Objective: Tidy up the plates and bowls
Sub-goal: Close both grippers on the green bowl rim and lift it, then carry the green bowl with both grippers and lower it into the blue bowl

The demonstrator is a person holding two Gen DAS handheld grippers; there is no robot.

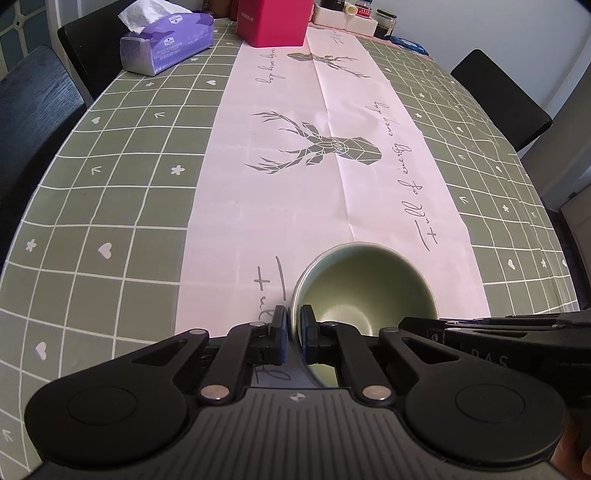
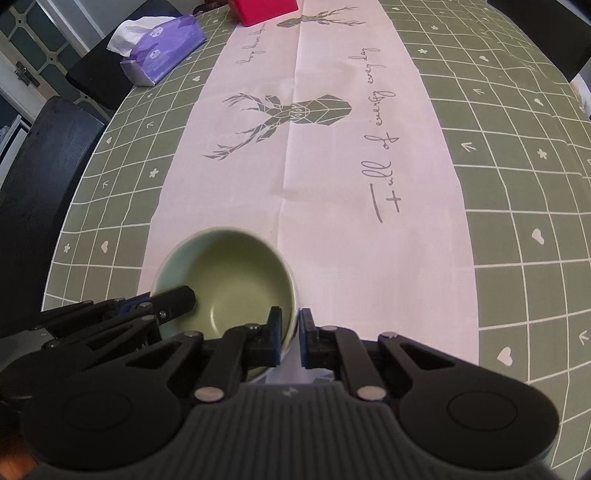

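Observation:
A pale green bowl (image 1: 364, 286) sits upright at the near end of the pink table runner (image 1: 295, 177). My left gripper (image 1: 293, 328) is shut on the bowl's left rim, one finger inside and one outside. My right gripper (image 2: 290, 328) is shut on the bowl's right rim in the right wrist view, where the bowl (image 2: 236, 273) shows whole. Each gripper shows in the other's view: the right one (image 1: 480, 328) at the bowl's right side, the left one (image 2: 147, 306) at its left side. No plates are in view.
The table has a green checked cloth (image 1: 110, 206). A purple tissue box (image 1: 166, 40) stands far left, a red box (image 1: 273, 22) at the far end with jars and white containers (image 1: 354, 16) behind it. Dark chairs (image 1: 33, 122) (image 1: 506, 96) flank the table.

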